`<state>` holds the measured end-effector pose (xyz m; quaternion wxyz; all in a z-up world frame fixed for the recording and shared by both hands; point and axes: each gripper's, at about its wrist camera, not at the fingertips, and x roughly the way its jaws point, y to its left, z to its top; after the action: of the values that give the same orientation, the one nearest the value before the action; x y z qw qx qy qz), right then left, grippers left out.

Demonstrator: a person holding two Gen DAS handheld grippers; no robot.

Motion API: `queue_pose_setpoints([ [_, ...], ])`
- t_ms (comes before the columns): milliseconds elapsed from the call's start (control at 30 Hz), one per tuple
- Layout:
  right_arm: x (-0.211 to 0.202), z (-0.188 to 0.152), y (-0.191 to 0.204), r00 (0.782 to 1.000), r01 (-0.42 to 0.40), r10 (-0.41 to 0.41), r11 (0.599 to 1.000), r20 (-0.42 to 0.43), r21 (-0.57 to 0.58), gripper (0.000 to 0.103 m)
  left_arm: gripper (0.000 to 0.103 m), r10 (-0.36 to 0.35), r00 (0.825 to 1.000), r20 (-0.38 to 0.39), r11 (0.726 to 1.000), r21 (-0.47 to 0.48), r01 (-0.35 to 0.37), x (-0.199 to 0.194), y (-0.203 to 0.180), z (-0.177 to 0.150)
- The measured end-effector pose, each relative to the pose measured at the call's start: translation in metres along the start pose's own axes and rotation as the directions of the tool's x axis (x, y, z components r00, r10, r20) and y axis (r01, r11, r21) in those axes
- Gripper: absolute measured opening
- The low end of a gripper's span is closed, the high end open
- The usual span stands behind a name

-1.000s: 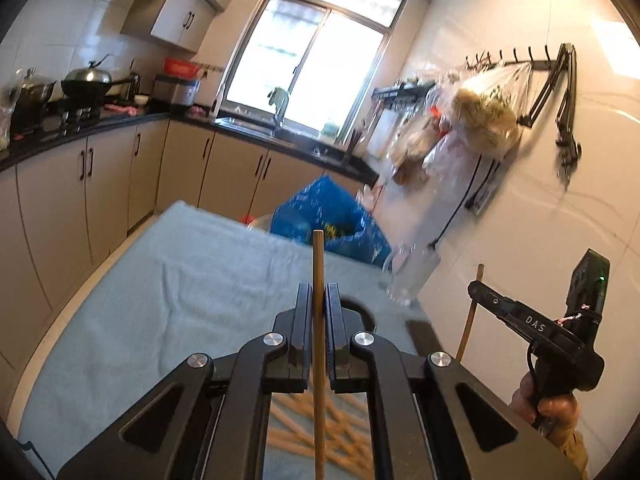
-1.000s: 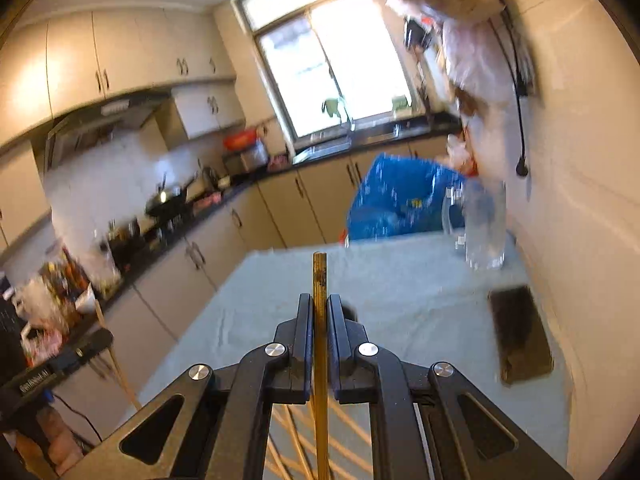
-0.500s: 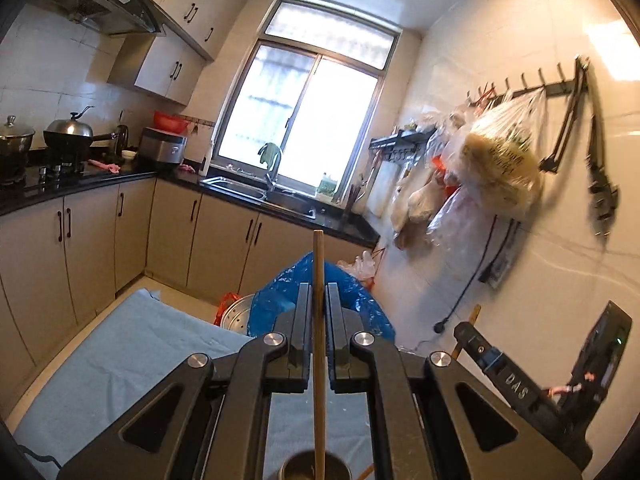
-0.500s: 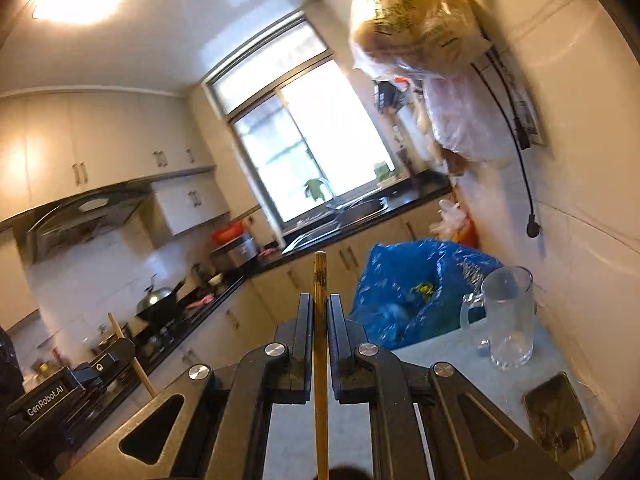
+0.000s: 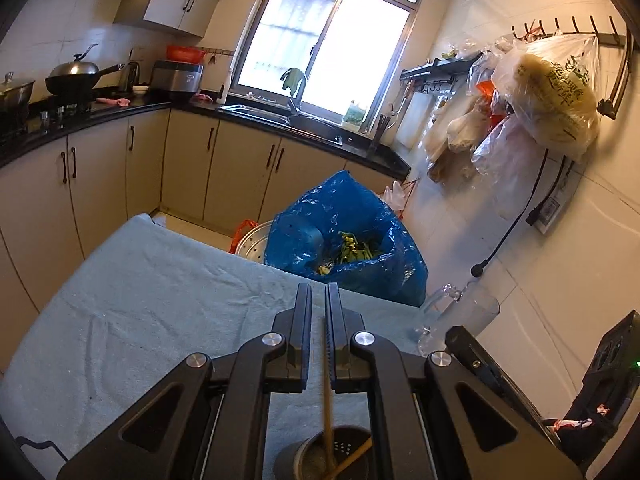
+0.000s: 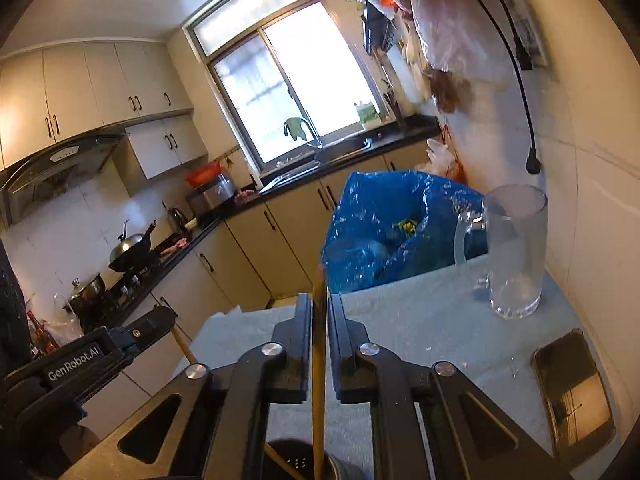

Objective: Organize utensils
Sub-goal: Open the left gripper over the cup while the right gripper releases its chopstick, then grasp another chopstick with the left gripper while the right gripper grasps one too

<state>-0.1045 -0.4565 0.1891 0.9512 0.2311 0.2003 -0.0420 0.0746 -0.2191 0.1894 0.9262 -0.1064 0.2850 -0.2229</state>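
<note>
My left gripper [image 5: 318,304] is open a little and empty, above a dark metal utensil holder [image 5: 324,456]. Two wooden chopsticks stand in the holder: one [image 5: 328,412] upright below the jaws, one [image 5: 354,456] leaning. In the right wrist view my right gripper [image 6: 319,312] holds a wooden chopstick [image 6: 318,380] between its jaws, its lower end inside the holder [image 6: 296,462], where another chopstick [image 6: 280,464] leans. The left gripper's body [image 6: 80,360] shows at the left there. The right gripper's body [image 5: 600,380] shows at the right of the left wrist view.
A grey-blue cloth [image 5: 160,300] covers the table. A clear glass mug [image 6: 516,256] stands at the far right near the wall. A small dark metal tray [image 6: 572,384] lies near it. A blue plastic bag [image 5: 340,236] of scraps stands beyond the table's far edge.
My left gripper has let go of its chopstick, which now stands in the holder. Both grippers tilted down over the holder, and the right chopstick has slid lower into it.
</note>
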Motion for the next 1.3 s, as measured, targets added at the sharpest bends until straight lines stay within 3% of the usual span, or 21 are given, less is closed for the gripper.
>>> queue_pose_setpoints([
  [33,-0.001,-0.002,-0.001,1.0,0.002,-0.002,1.0,-0.003,0.002,0.033,0.012,0.002,1.0,0.001,1.0,0.002,-0.002,-0.003,0.001,-0.002],
  [100,-0.004,-0.004,-0.001,1.0,0.002,-0.002,1.0,-0.001,0.006,0.046,0.023,0.0,1.0,0.003,1.0,-0.001,0.0,-0.011,0.002,-0.002],
  [133,-0.006,-0.004,-0.001,1.0,0.004,-0.004,1.0,0.001,0.005,0.047,0.031,-0.001,1.0,0.006,1.0,-0.005,0.002,-0.017,0.003,-0.001],
  [300,-0.029,-0.002,0.0,1.0,0.01,-0.011,1.0,0.014,0.006,0.048,0.038,-0.011,1.0,0.017,1.0,-0.02,0.012,-0.053,0.013,-0.002],
  [400,-0.051,-0.007,0.0,1.0,0.018,-0.018,1.0,0.019,-0.001,0.054,0.051,-0.007,1.0,0.028,1.0,-0.025,0.008,-0.083,0.026,-0.01],
  [500,-0.075,-0.02,0.002,0.999,0.041,-0.041,0.998,-0.002,-0.047,0.063,0.065,0.042,0.999,0.024,0.998,-0.037,-0.041,-0.111,0.047,-0.027],
  [567,-0.086,-0.035,0.001,0.998,0.049,-0.052,0.995,-0.039,-0.085,0.068,0.065,0.078,0.997,-0.007,0.996,-0.047,-0.078,-0.125,0.065,-0.045],
  [667,-0.095,-0.072,-0.004,0.985,0.034,-0.06,0.987,-0.161,-0.159,0.069,0.065,0.12,0.988,-0.096,0.99,-0.059,-0.126,-0.132,0.091,-0.078],
  [767,-0.097,-0.122,-0.009,0.947,-0.018,-0.053,0.976,-0.318,-0.216,0.069,0.065,0.122,0.969,-0.215,0.987,-0.073,-0.141,-0.128,0.114,-0.116],
  [900,-0.095,-0.167,-0.01,0.903,-0.058,-0.058,0.965,-0.425,-0.254,0.068,0.048,0.136,0.933,-0.334,0.983,-0.07,-0.168,-0.116,0.128,-0.161],
  [1067,-0.093,-0.188,-0.011,0.885,-0.082,-0.048,0.963,-0.463,-0.257,0.062,0.045,0.154,0.905,-0.396,0.983,-0.029,-0.18,-0.103,0.125,-0.197],
  [1267,-0.087,-0.199,-0.014,0.871,-0.071,-0.076,0.958,-0.485,-0.279,0.051,0.045,0.178,0.878,-0.444,0.981,0.014,-0.192,-0.087,0.114,-0.213],
  [1300,-0.085,-0.202,-0.016,0.863,-0.072,-0.074,0.961,-0.499,-0.267,0.047,0.045,0.195,0.882,-0.429,0.979,0.031,-0.201,-0.087,0.111,-0.214],
])
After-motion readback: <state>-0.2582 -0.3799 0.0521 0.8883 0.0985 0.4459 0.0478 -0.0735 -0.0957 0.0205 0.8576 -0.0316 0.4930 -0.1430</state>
